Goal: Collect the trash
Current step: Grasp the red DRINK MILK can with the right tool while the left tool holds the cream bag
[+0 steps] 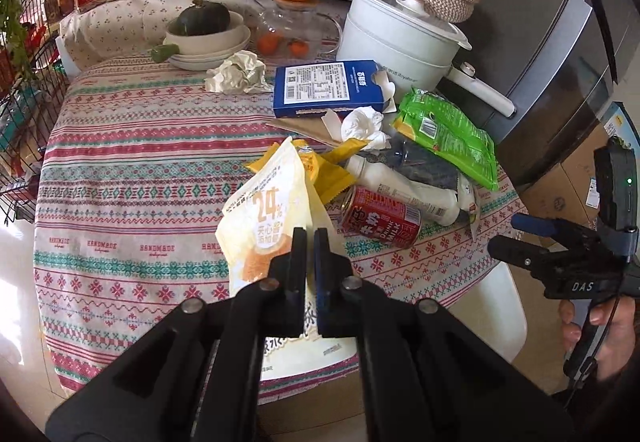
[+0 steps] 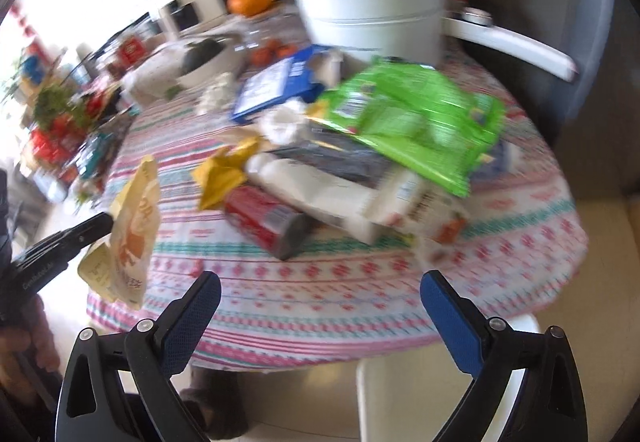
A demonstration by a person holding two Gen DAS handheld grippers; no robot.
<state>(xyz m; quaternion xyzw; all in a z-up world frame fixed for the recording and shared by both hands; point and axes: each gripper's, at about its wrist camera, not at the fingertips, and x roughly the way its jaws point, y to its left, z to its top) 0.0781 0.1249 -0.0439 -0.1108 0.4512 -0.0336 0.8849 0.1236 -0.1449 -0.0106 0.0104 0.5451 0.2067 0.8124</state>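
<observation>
One cream snack bag (image 1: pixel 268 226) pinched in the left gripper (image 1: pixel 310 238), lower centre, lifted for binning; right gripper (image 2: pixel 320 282) gapes wide, empty.

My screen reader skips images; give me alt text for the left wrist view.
The left gripper is shut on a yellow-and-white snack bag above a patterned tablecloth. Behind lie a red can, white bottle, green wrapper and blue box.
</observation>
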